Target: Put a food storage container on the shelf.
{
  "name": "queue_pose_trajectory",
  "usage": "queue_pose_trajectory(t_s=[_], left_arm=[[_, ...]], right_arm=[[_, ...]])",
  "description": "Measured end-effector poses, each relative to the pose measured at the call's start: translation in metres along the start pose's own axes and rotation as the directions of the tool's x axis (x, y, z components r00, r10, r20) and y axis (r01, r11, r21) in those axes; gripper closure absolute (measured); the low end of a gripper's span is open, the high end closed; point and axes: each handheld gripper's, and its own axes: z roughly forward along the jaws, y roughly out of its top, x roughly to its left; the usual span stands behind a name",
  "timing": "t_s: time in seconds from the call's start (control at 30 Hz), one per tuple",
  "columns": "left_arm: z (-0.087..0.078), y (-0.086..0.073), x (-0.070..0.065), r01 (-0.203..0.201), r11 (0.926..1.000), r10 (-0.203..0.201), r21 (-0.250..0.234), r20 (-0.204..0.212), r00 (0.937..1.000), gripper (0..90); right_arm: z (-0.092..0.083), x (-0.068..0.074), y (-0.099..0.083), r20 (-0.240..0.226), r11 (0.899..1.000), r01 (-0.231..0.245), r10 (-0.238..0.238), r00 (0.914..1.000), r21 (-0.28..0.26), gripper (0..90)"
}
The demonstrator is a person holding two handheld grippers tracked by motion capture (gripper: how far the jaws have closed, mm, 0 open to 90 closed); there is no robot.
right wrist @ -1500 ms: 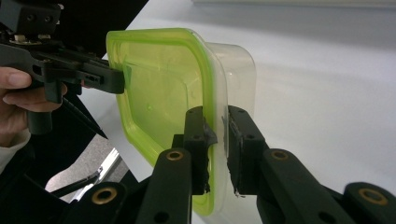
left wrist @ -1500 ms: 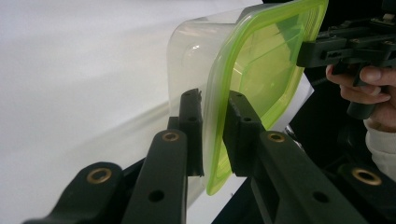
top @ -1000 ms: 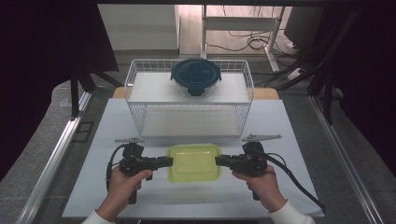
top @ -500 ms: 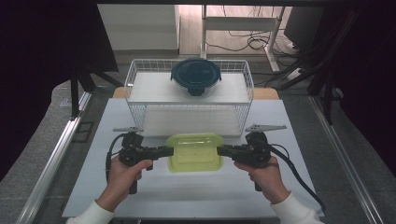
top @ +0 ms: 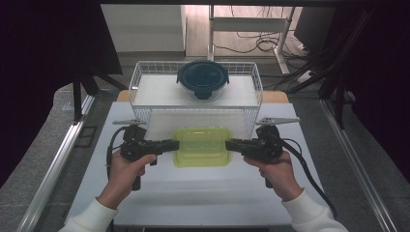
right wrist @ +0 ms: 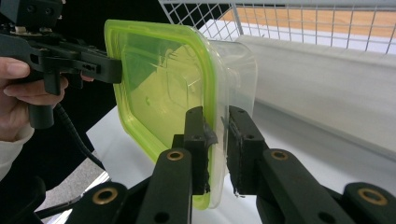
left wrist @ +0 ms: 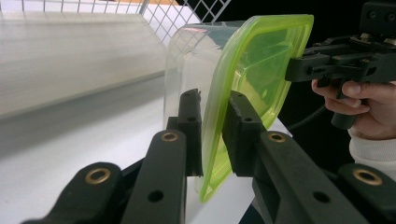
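A clear plastic box (top: pixel 202 147) with a translucent lime-green lid is hanging above the white table (top: pixel 193 198), just in front of the wire basket (top: pixel 145 87). The left gripper (top: pixel 173 145) is pinching the lid's rim at the box's left end, and the right gripper (top: pixel 231 144) is pinching the rim at its right end. Both hands are gripping the pistol handles, forearms in white sleeves reaching in level. A round dark-blue lidded container (top: pixel 202 79) is sitting in the basket.
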Motion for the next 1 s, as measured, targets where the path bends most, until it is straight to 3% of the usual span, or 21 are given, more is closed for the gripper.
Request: queue_pose_trajectory(t_s=[0.4, 0.7, 1.0], left_arm=[[-0.001, 0.032, -0.008, -0.038, 0.9992, 0.038, -0.008, -0.013, 0.9992, 78.7], [-0.003, 0.049, -0.009, -0.053, 0.9985, 0.053, -0.014, -0.008, 0.9986, 78.8], [-0.008, 0.069, -0.009, -0.071, 0.9968, 0.071, -0.036, -0.006, 0.9975, 78.7]], right_arm=[[-0.009, -0.003, 0.026, 0.018, 0.999, 0.015, -0.015, 0.9997, -0.029, 78.6], [-0.012, -0.007, 0.038, 0.004, 0.998, 0.010, -0.010, 0.9999, -0.054, 78.6], [-0.013, -0.005, 0.060, 0.020, 0.997, 0.042, -0.041, 0.9990, -0.072, 78.8]])
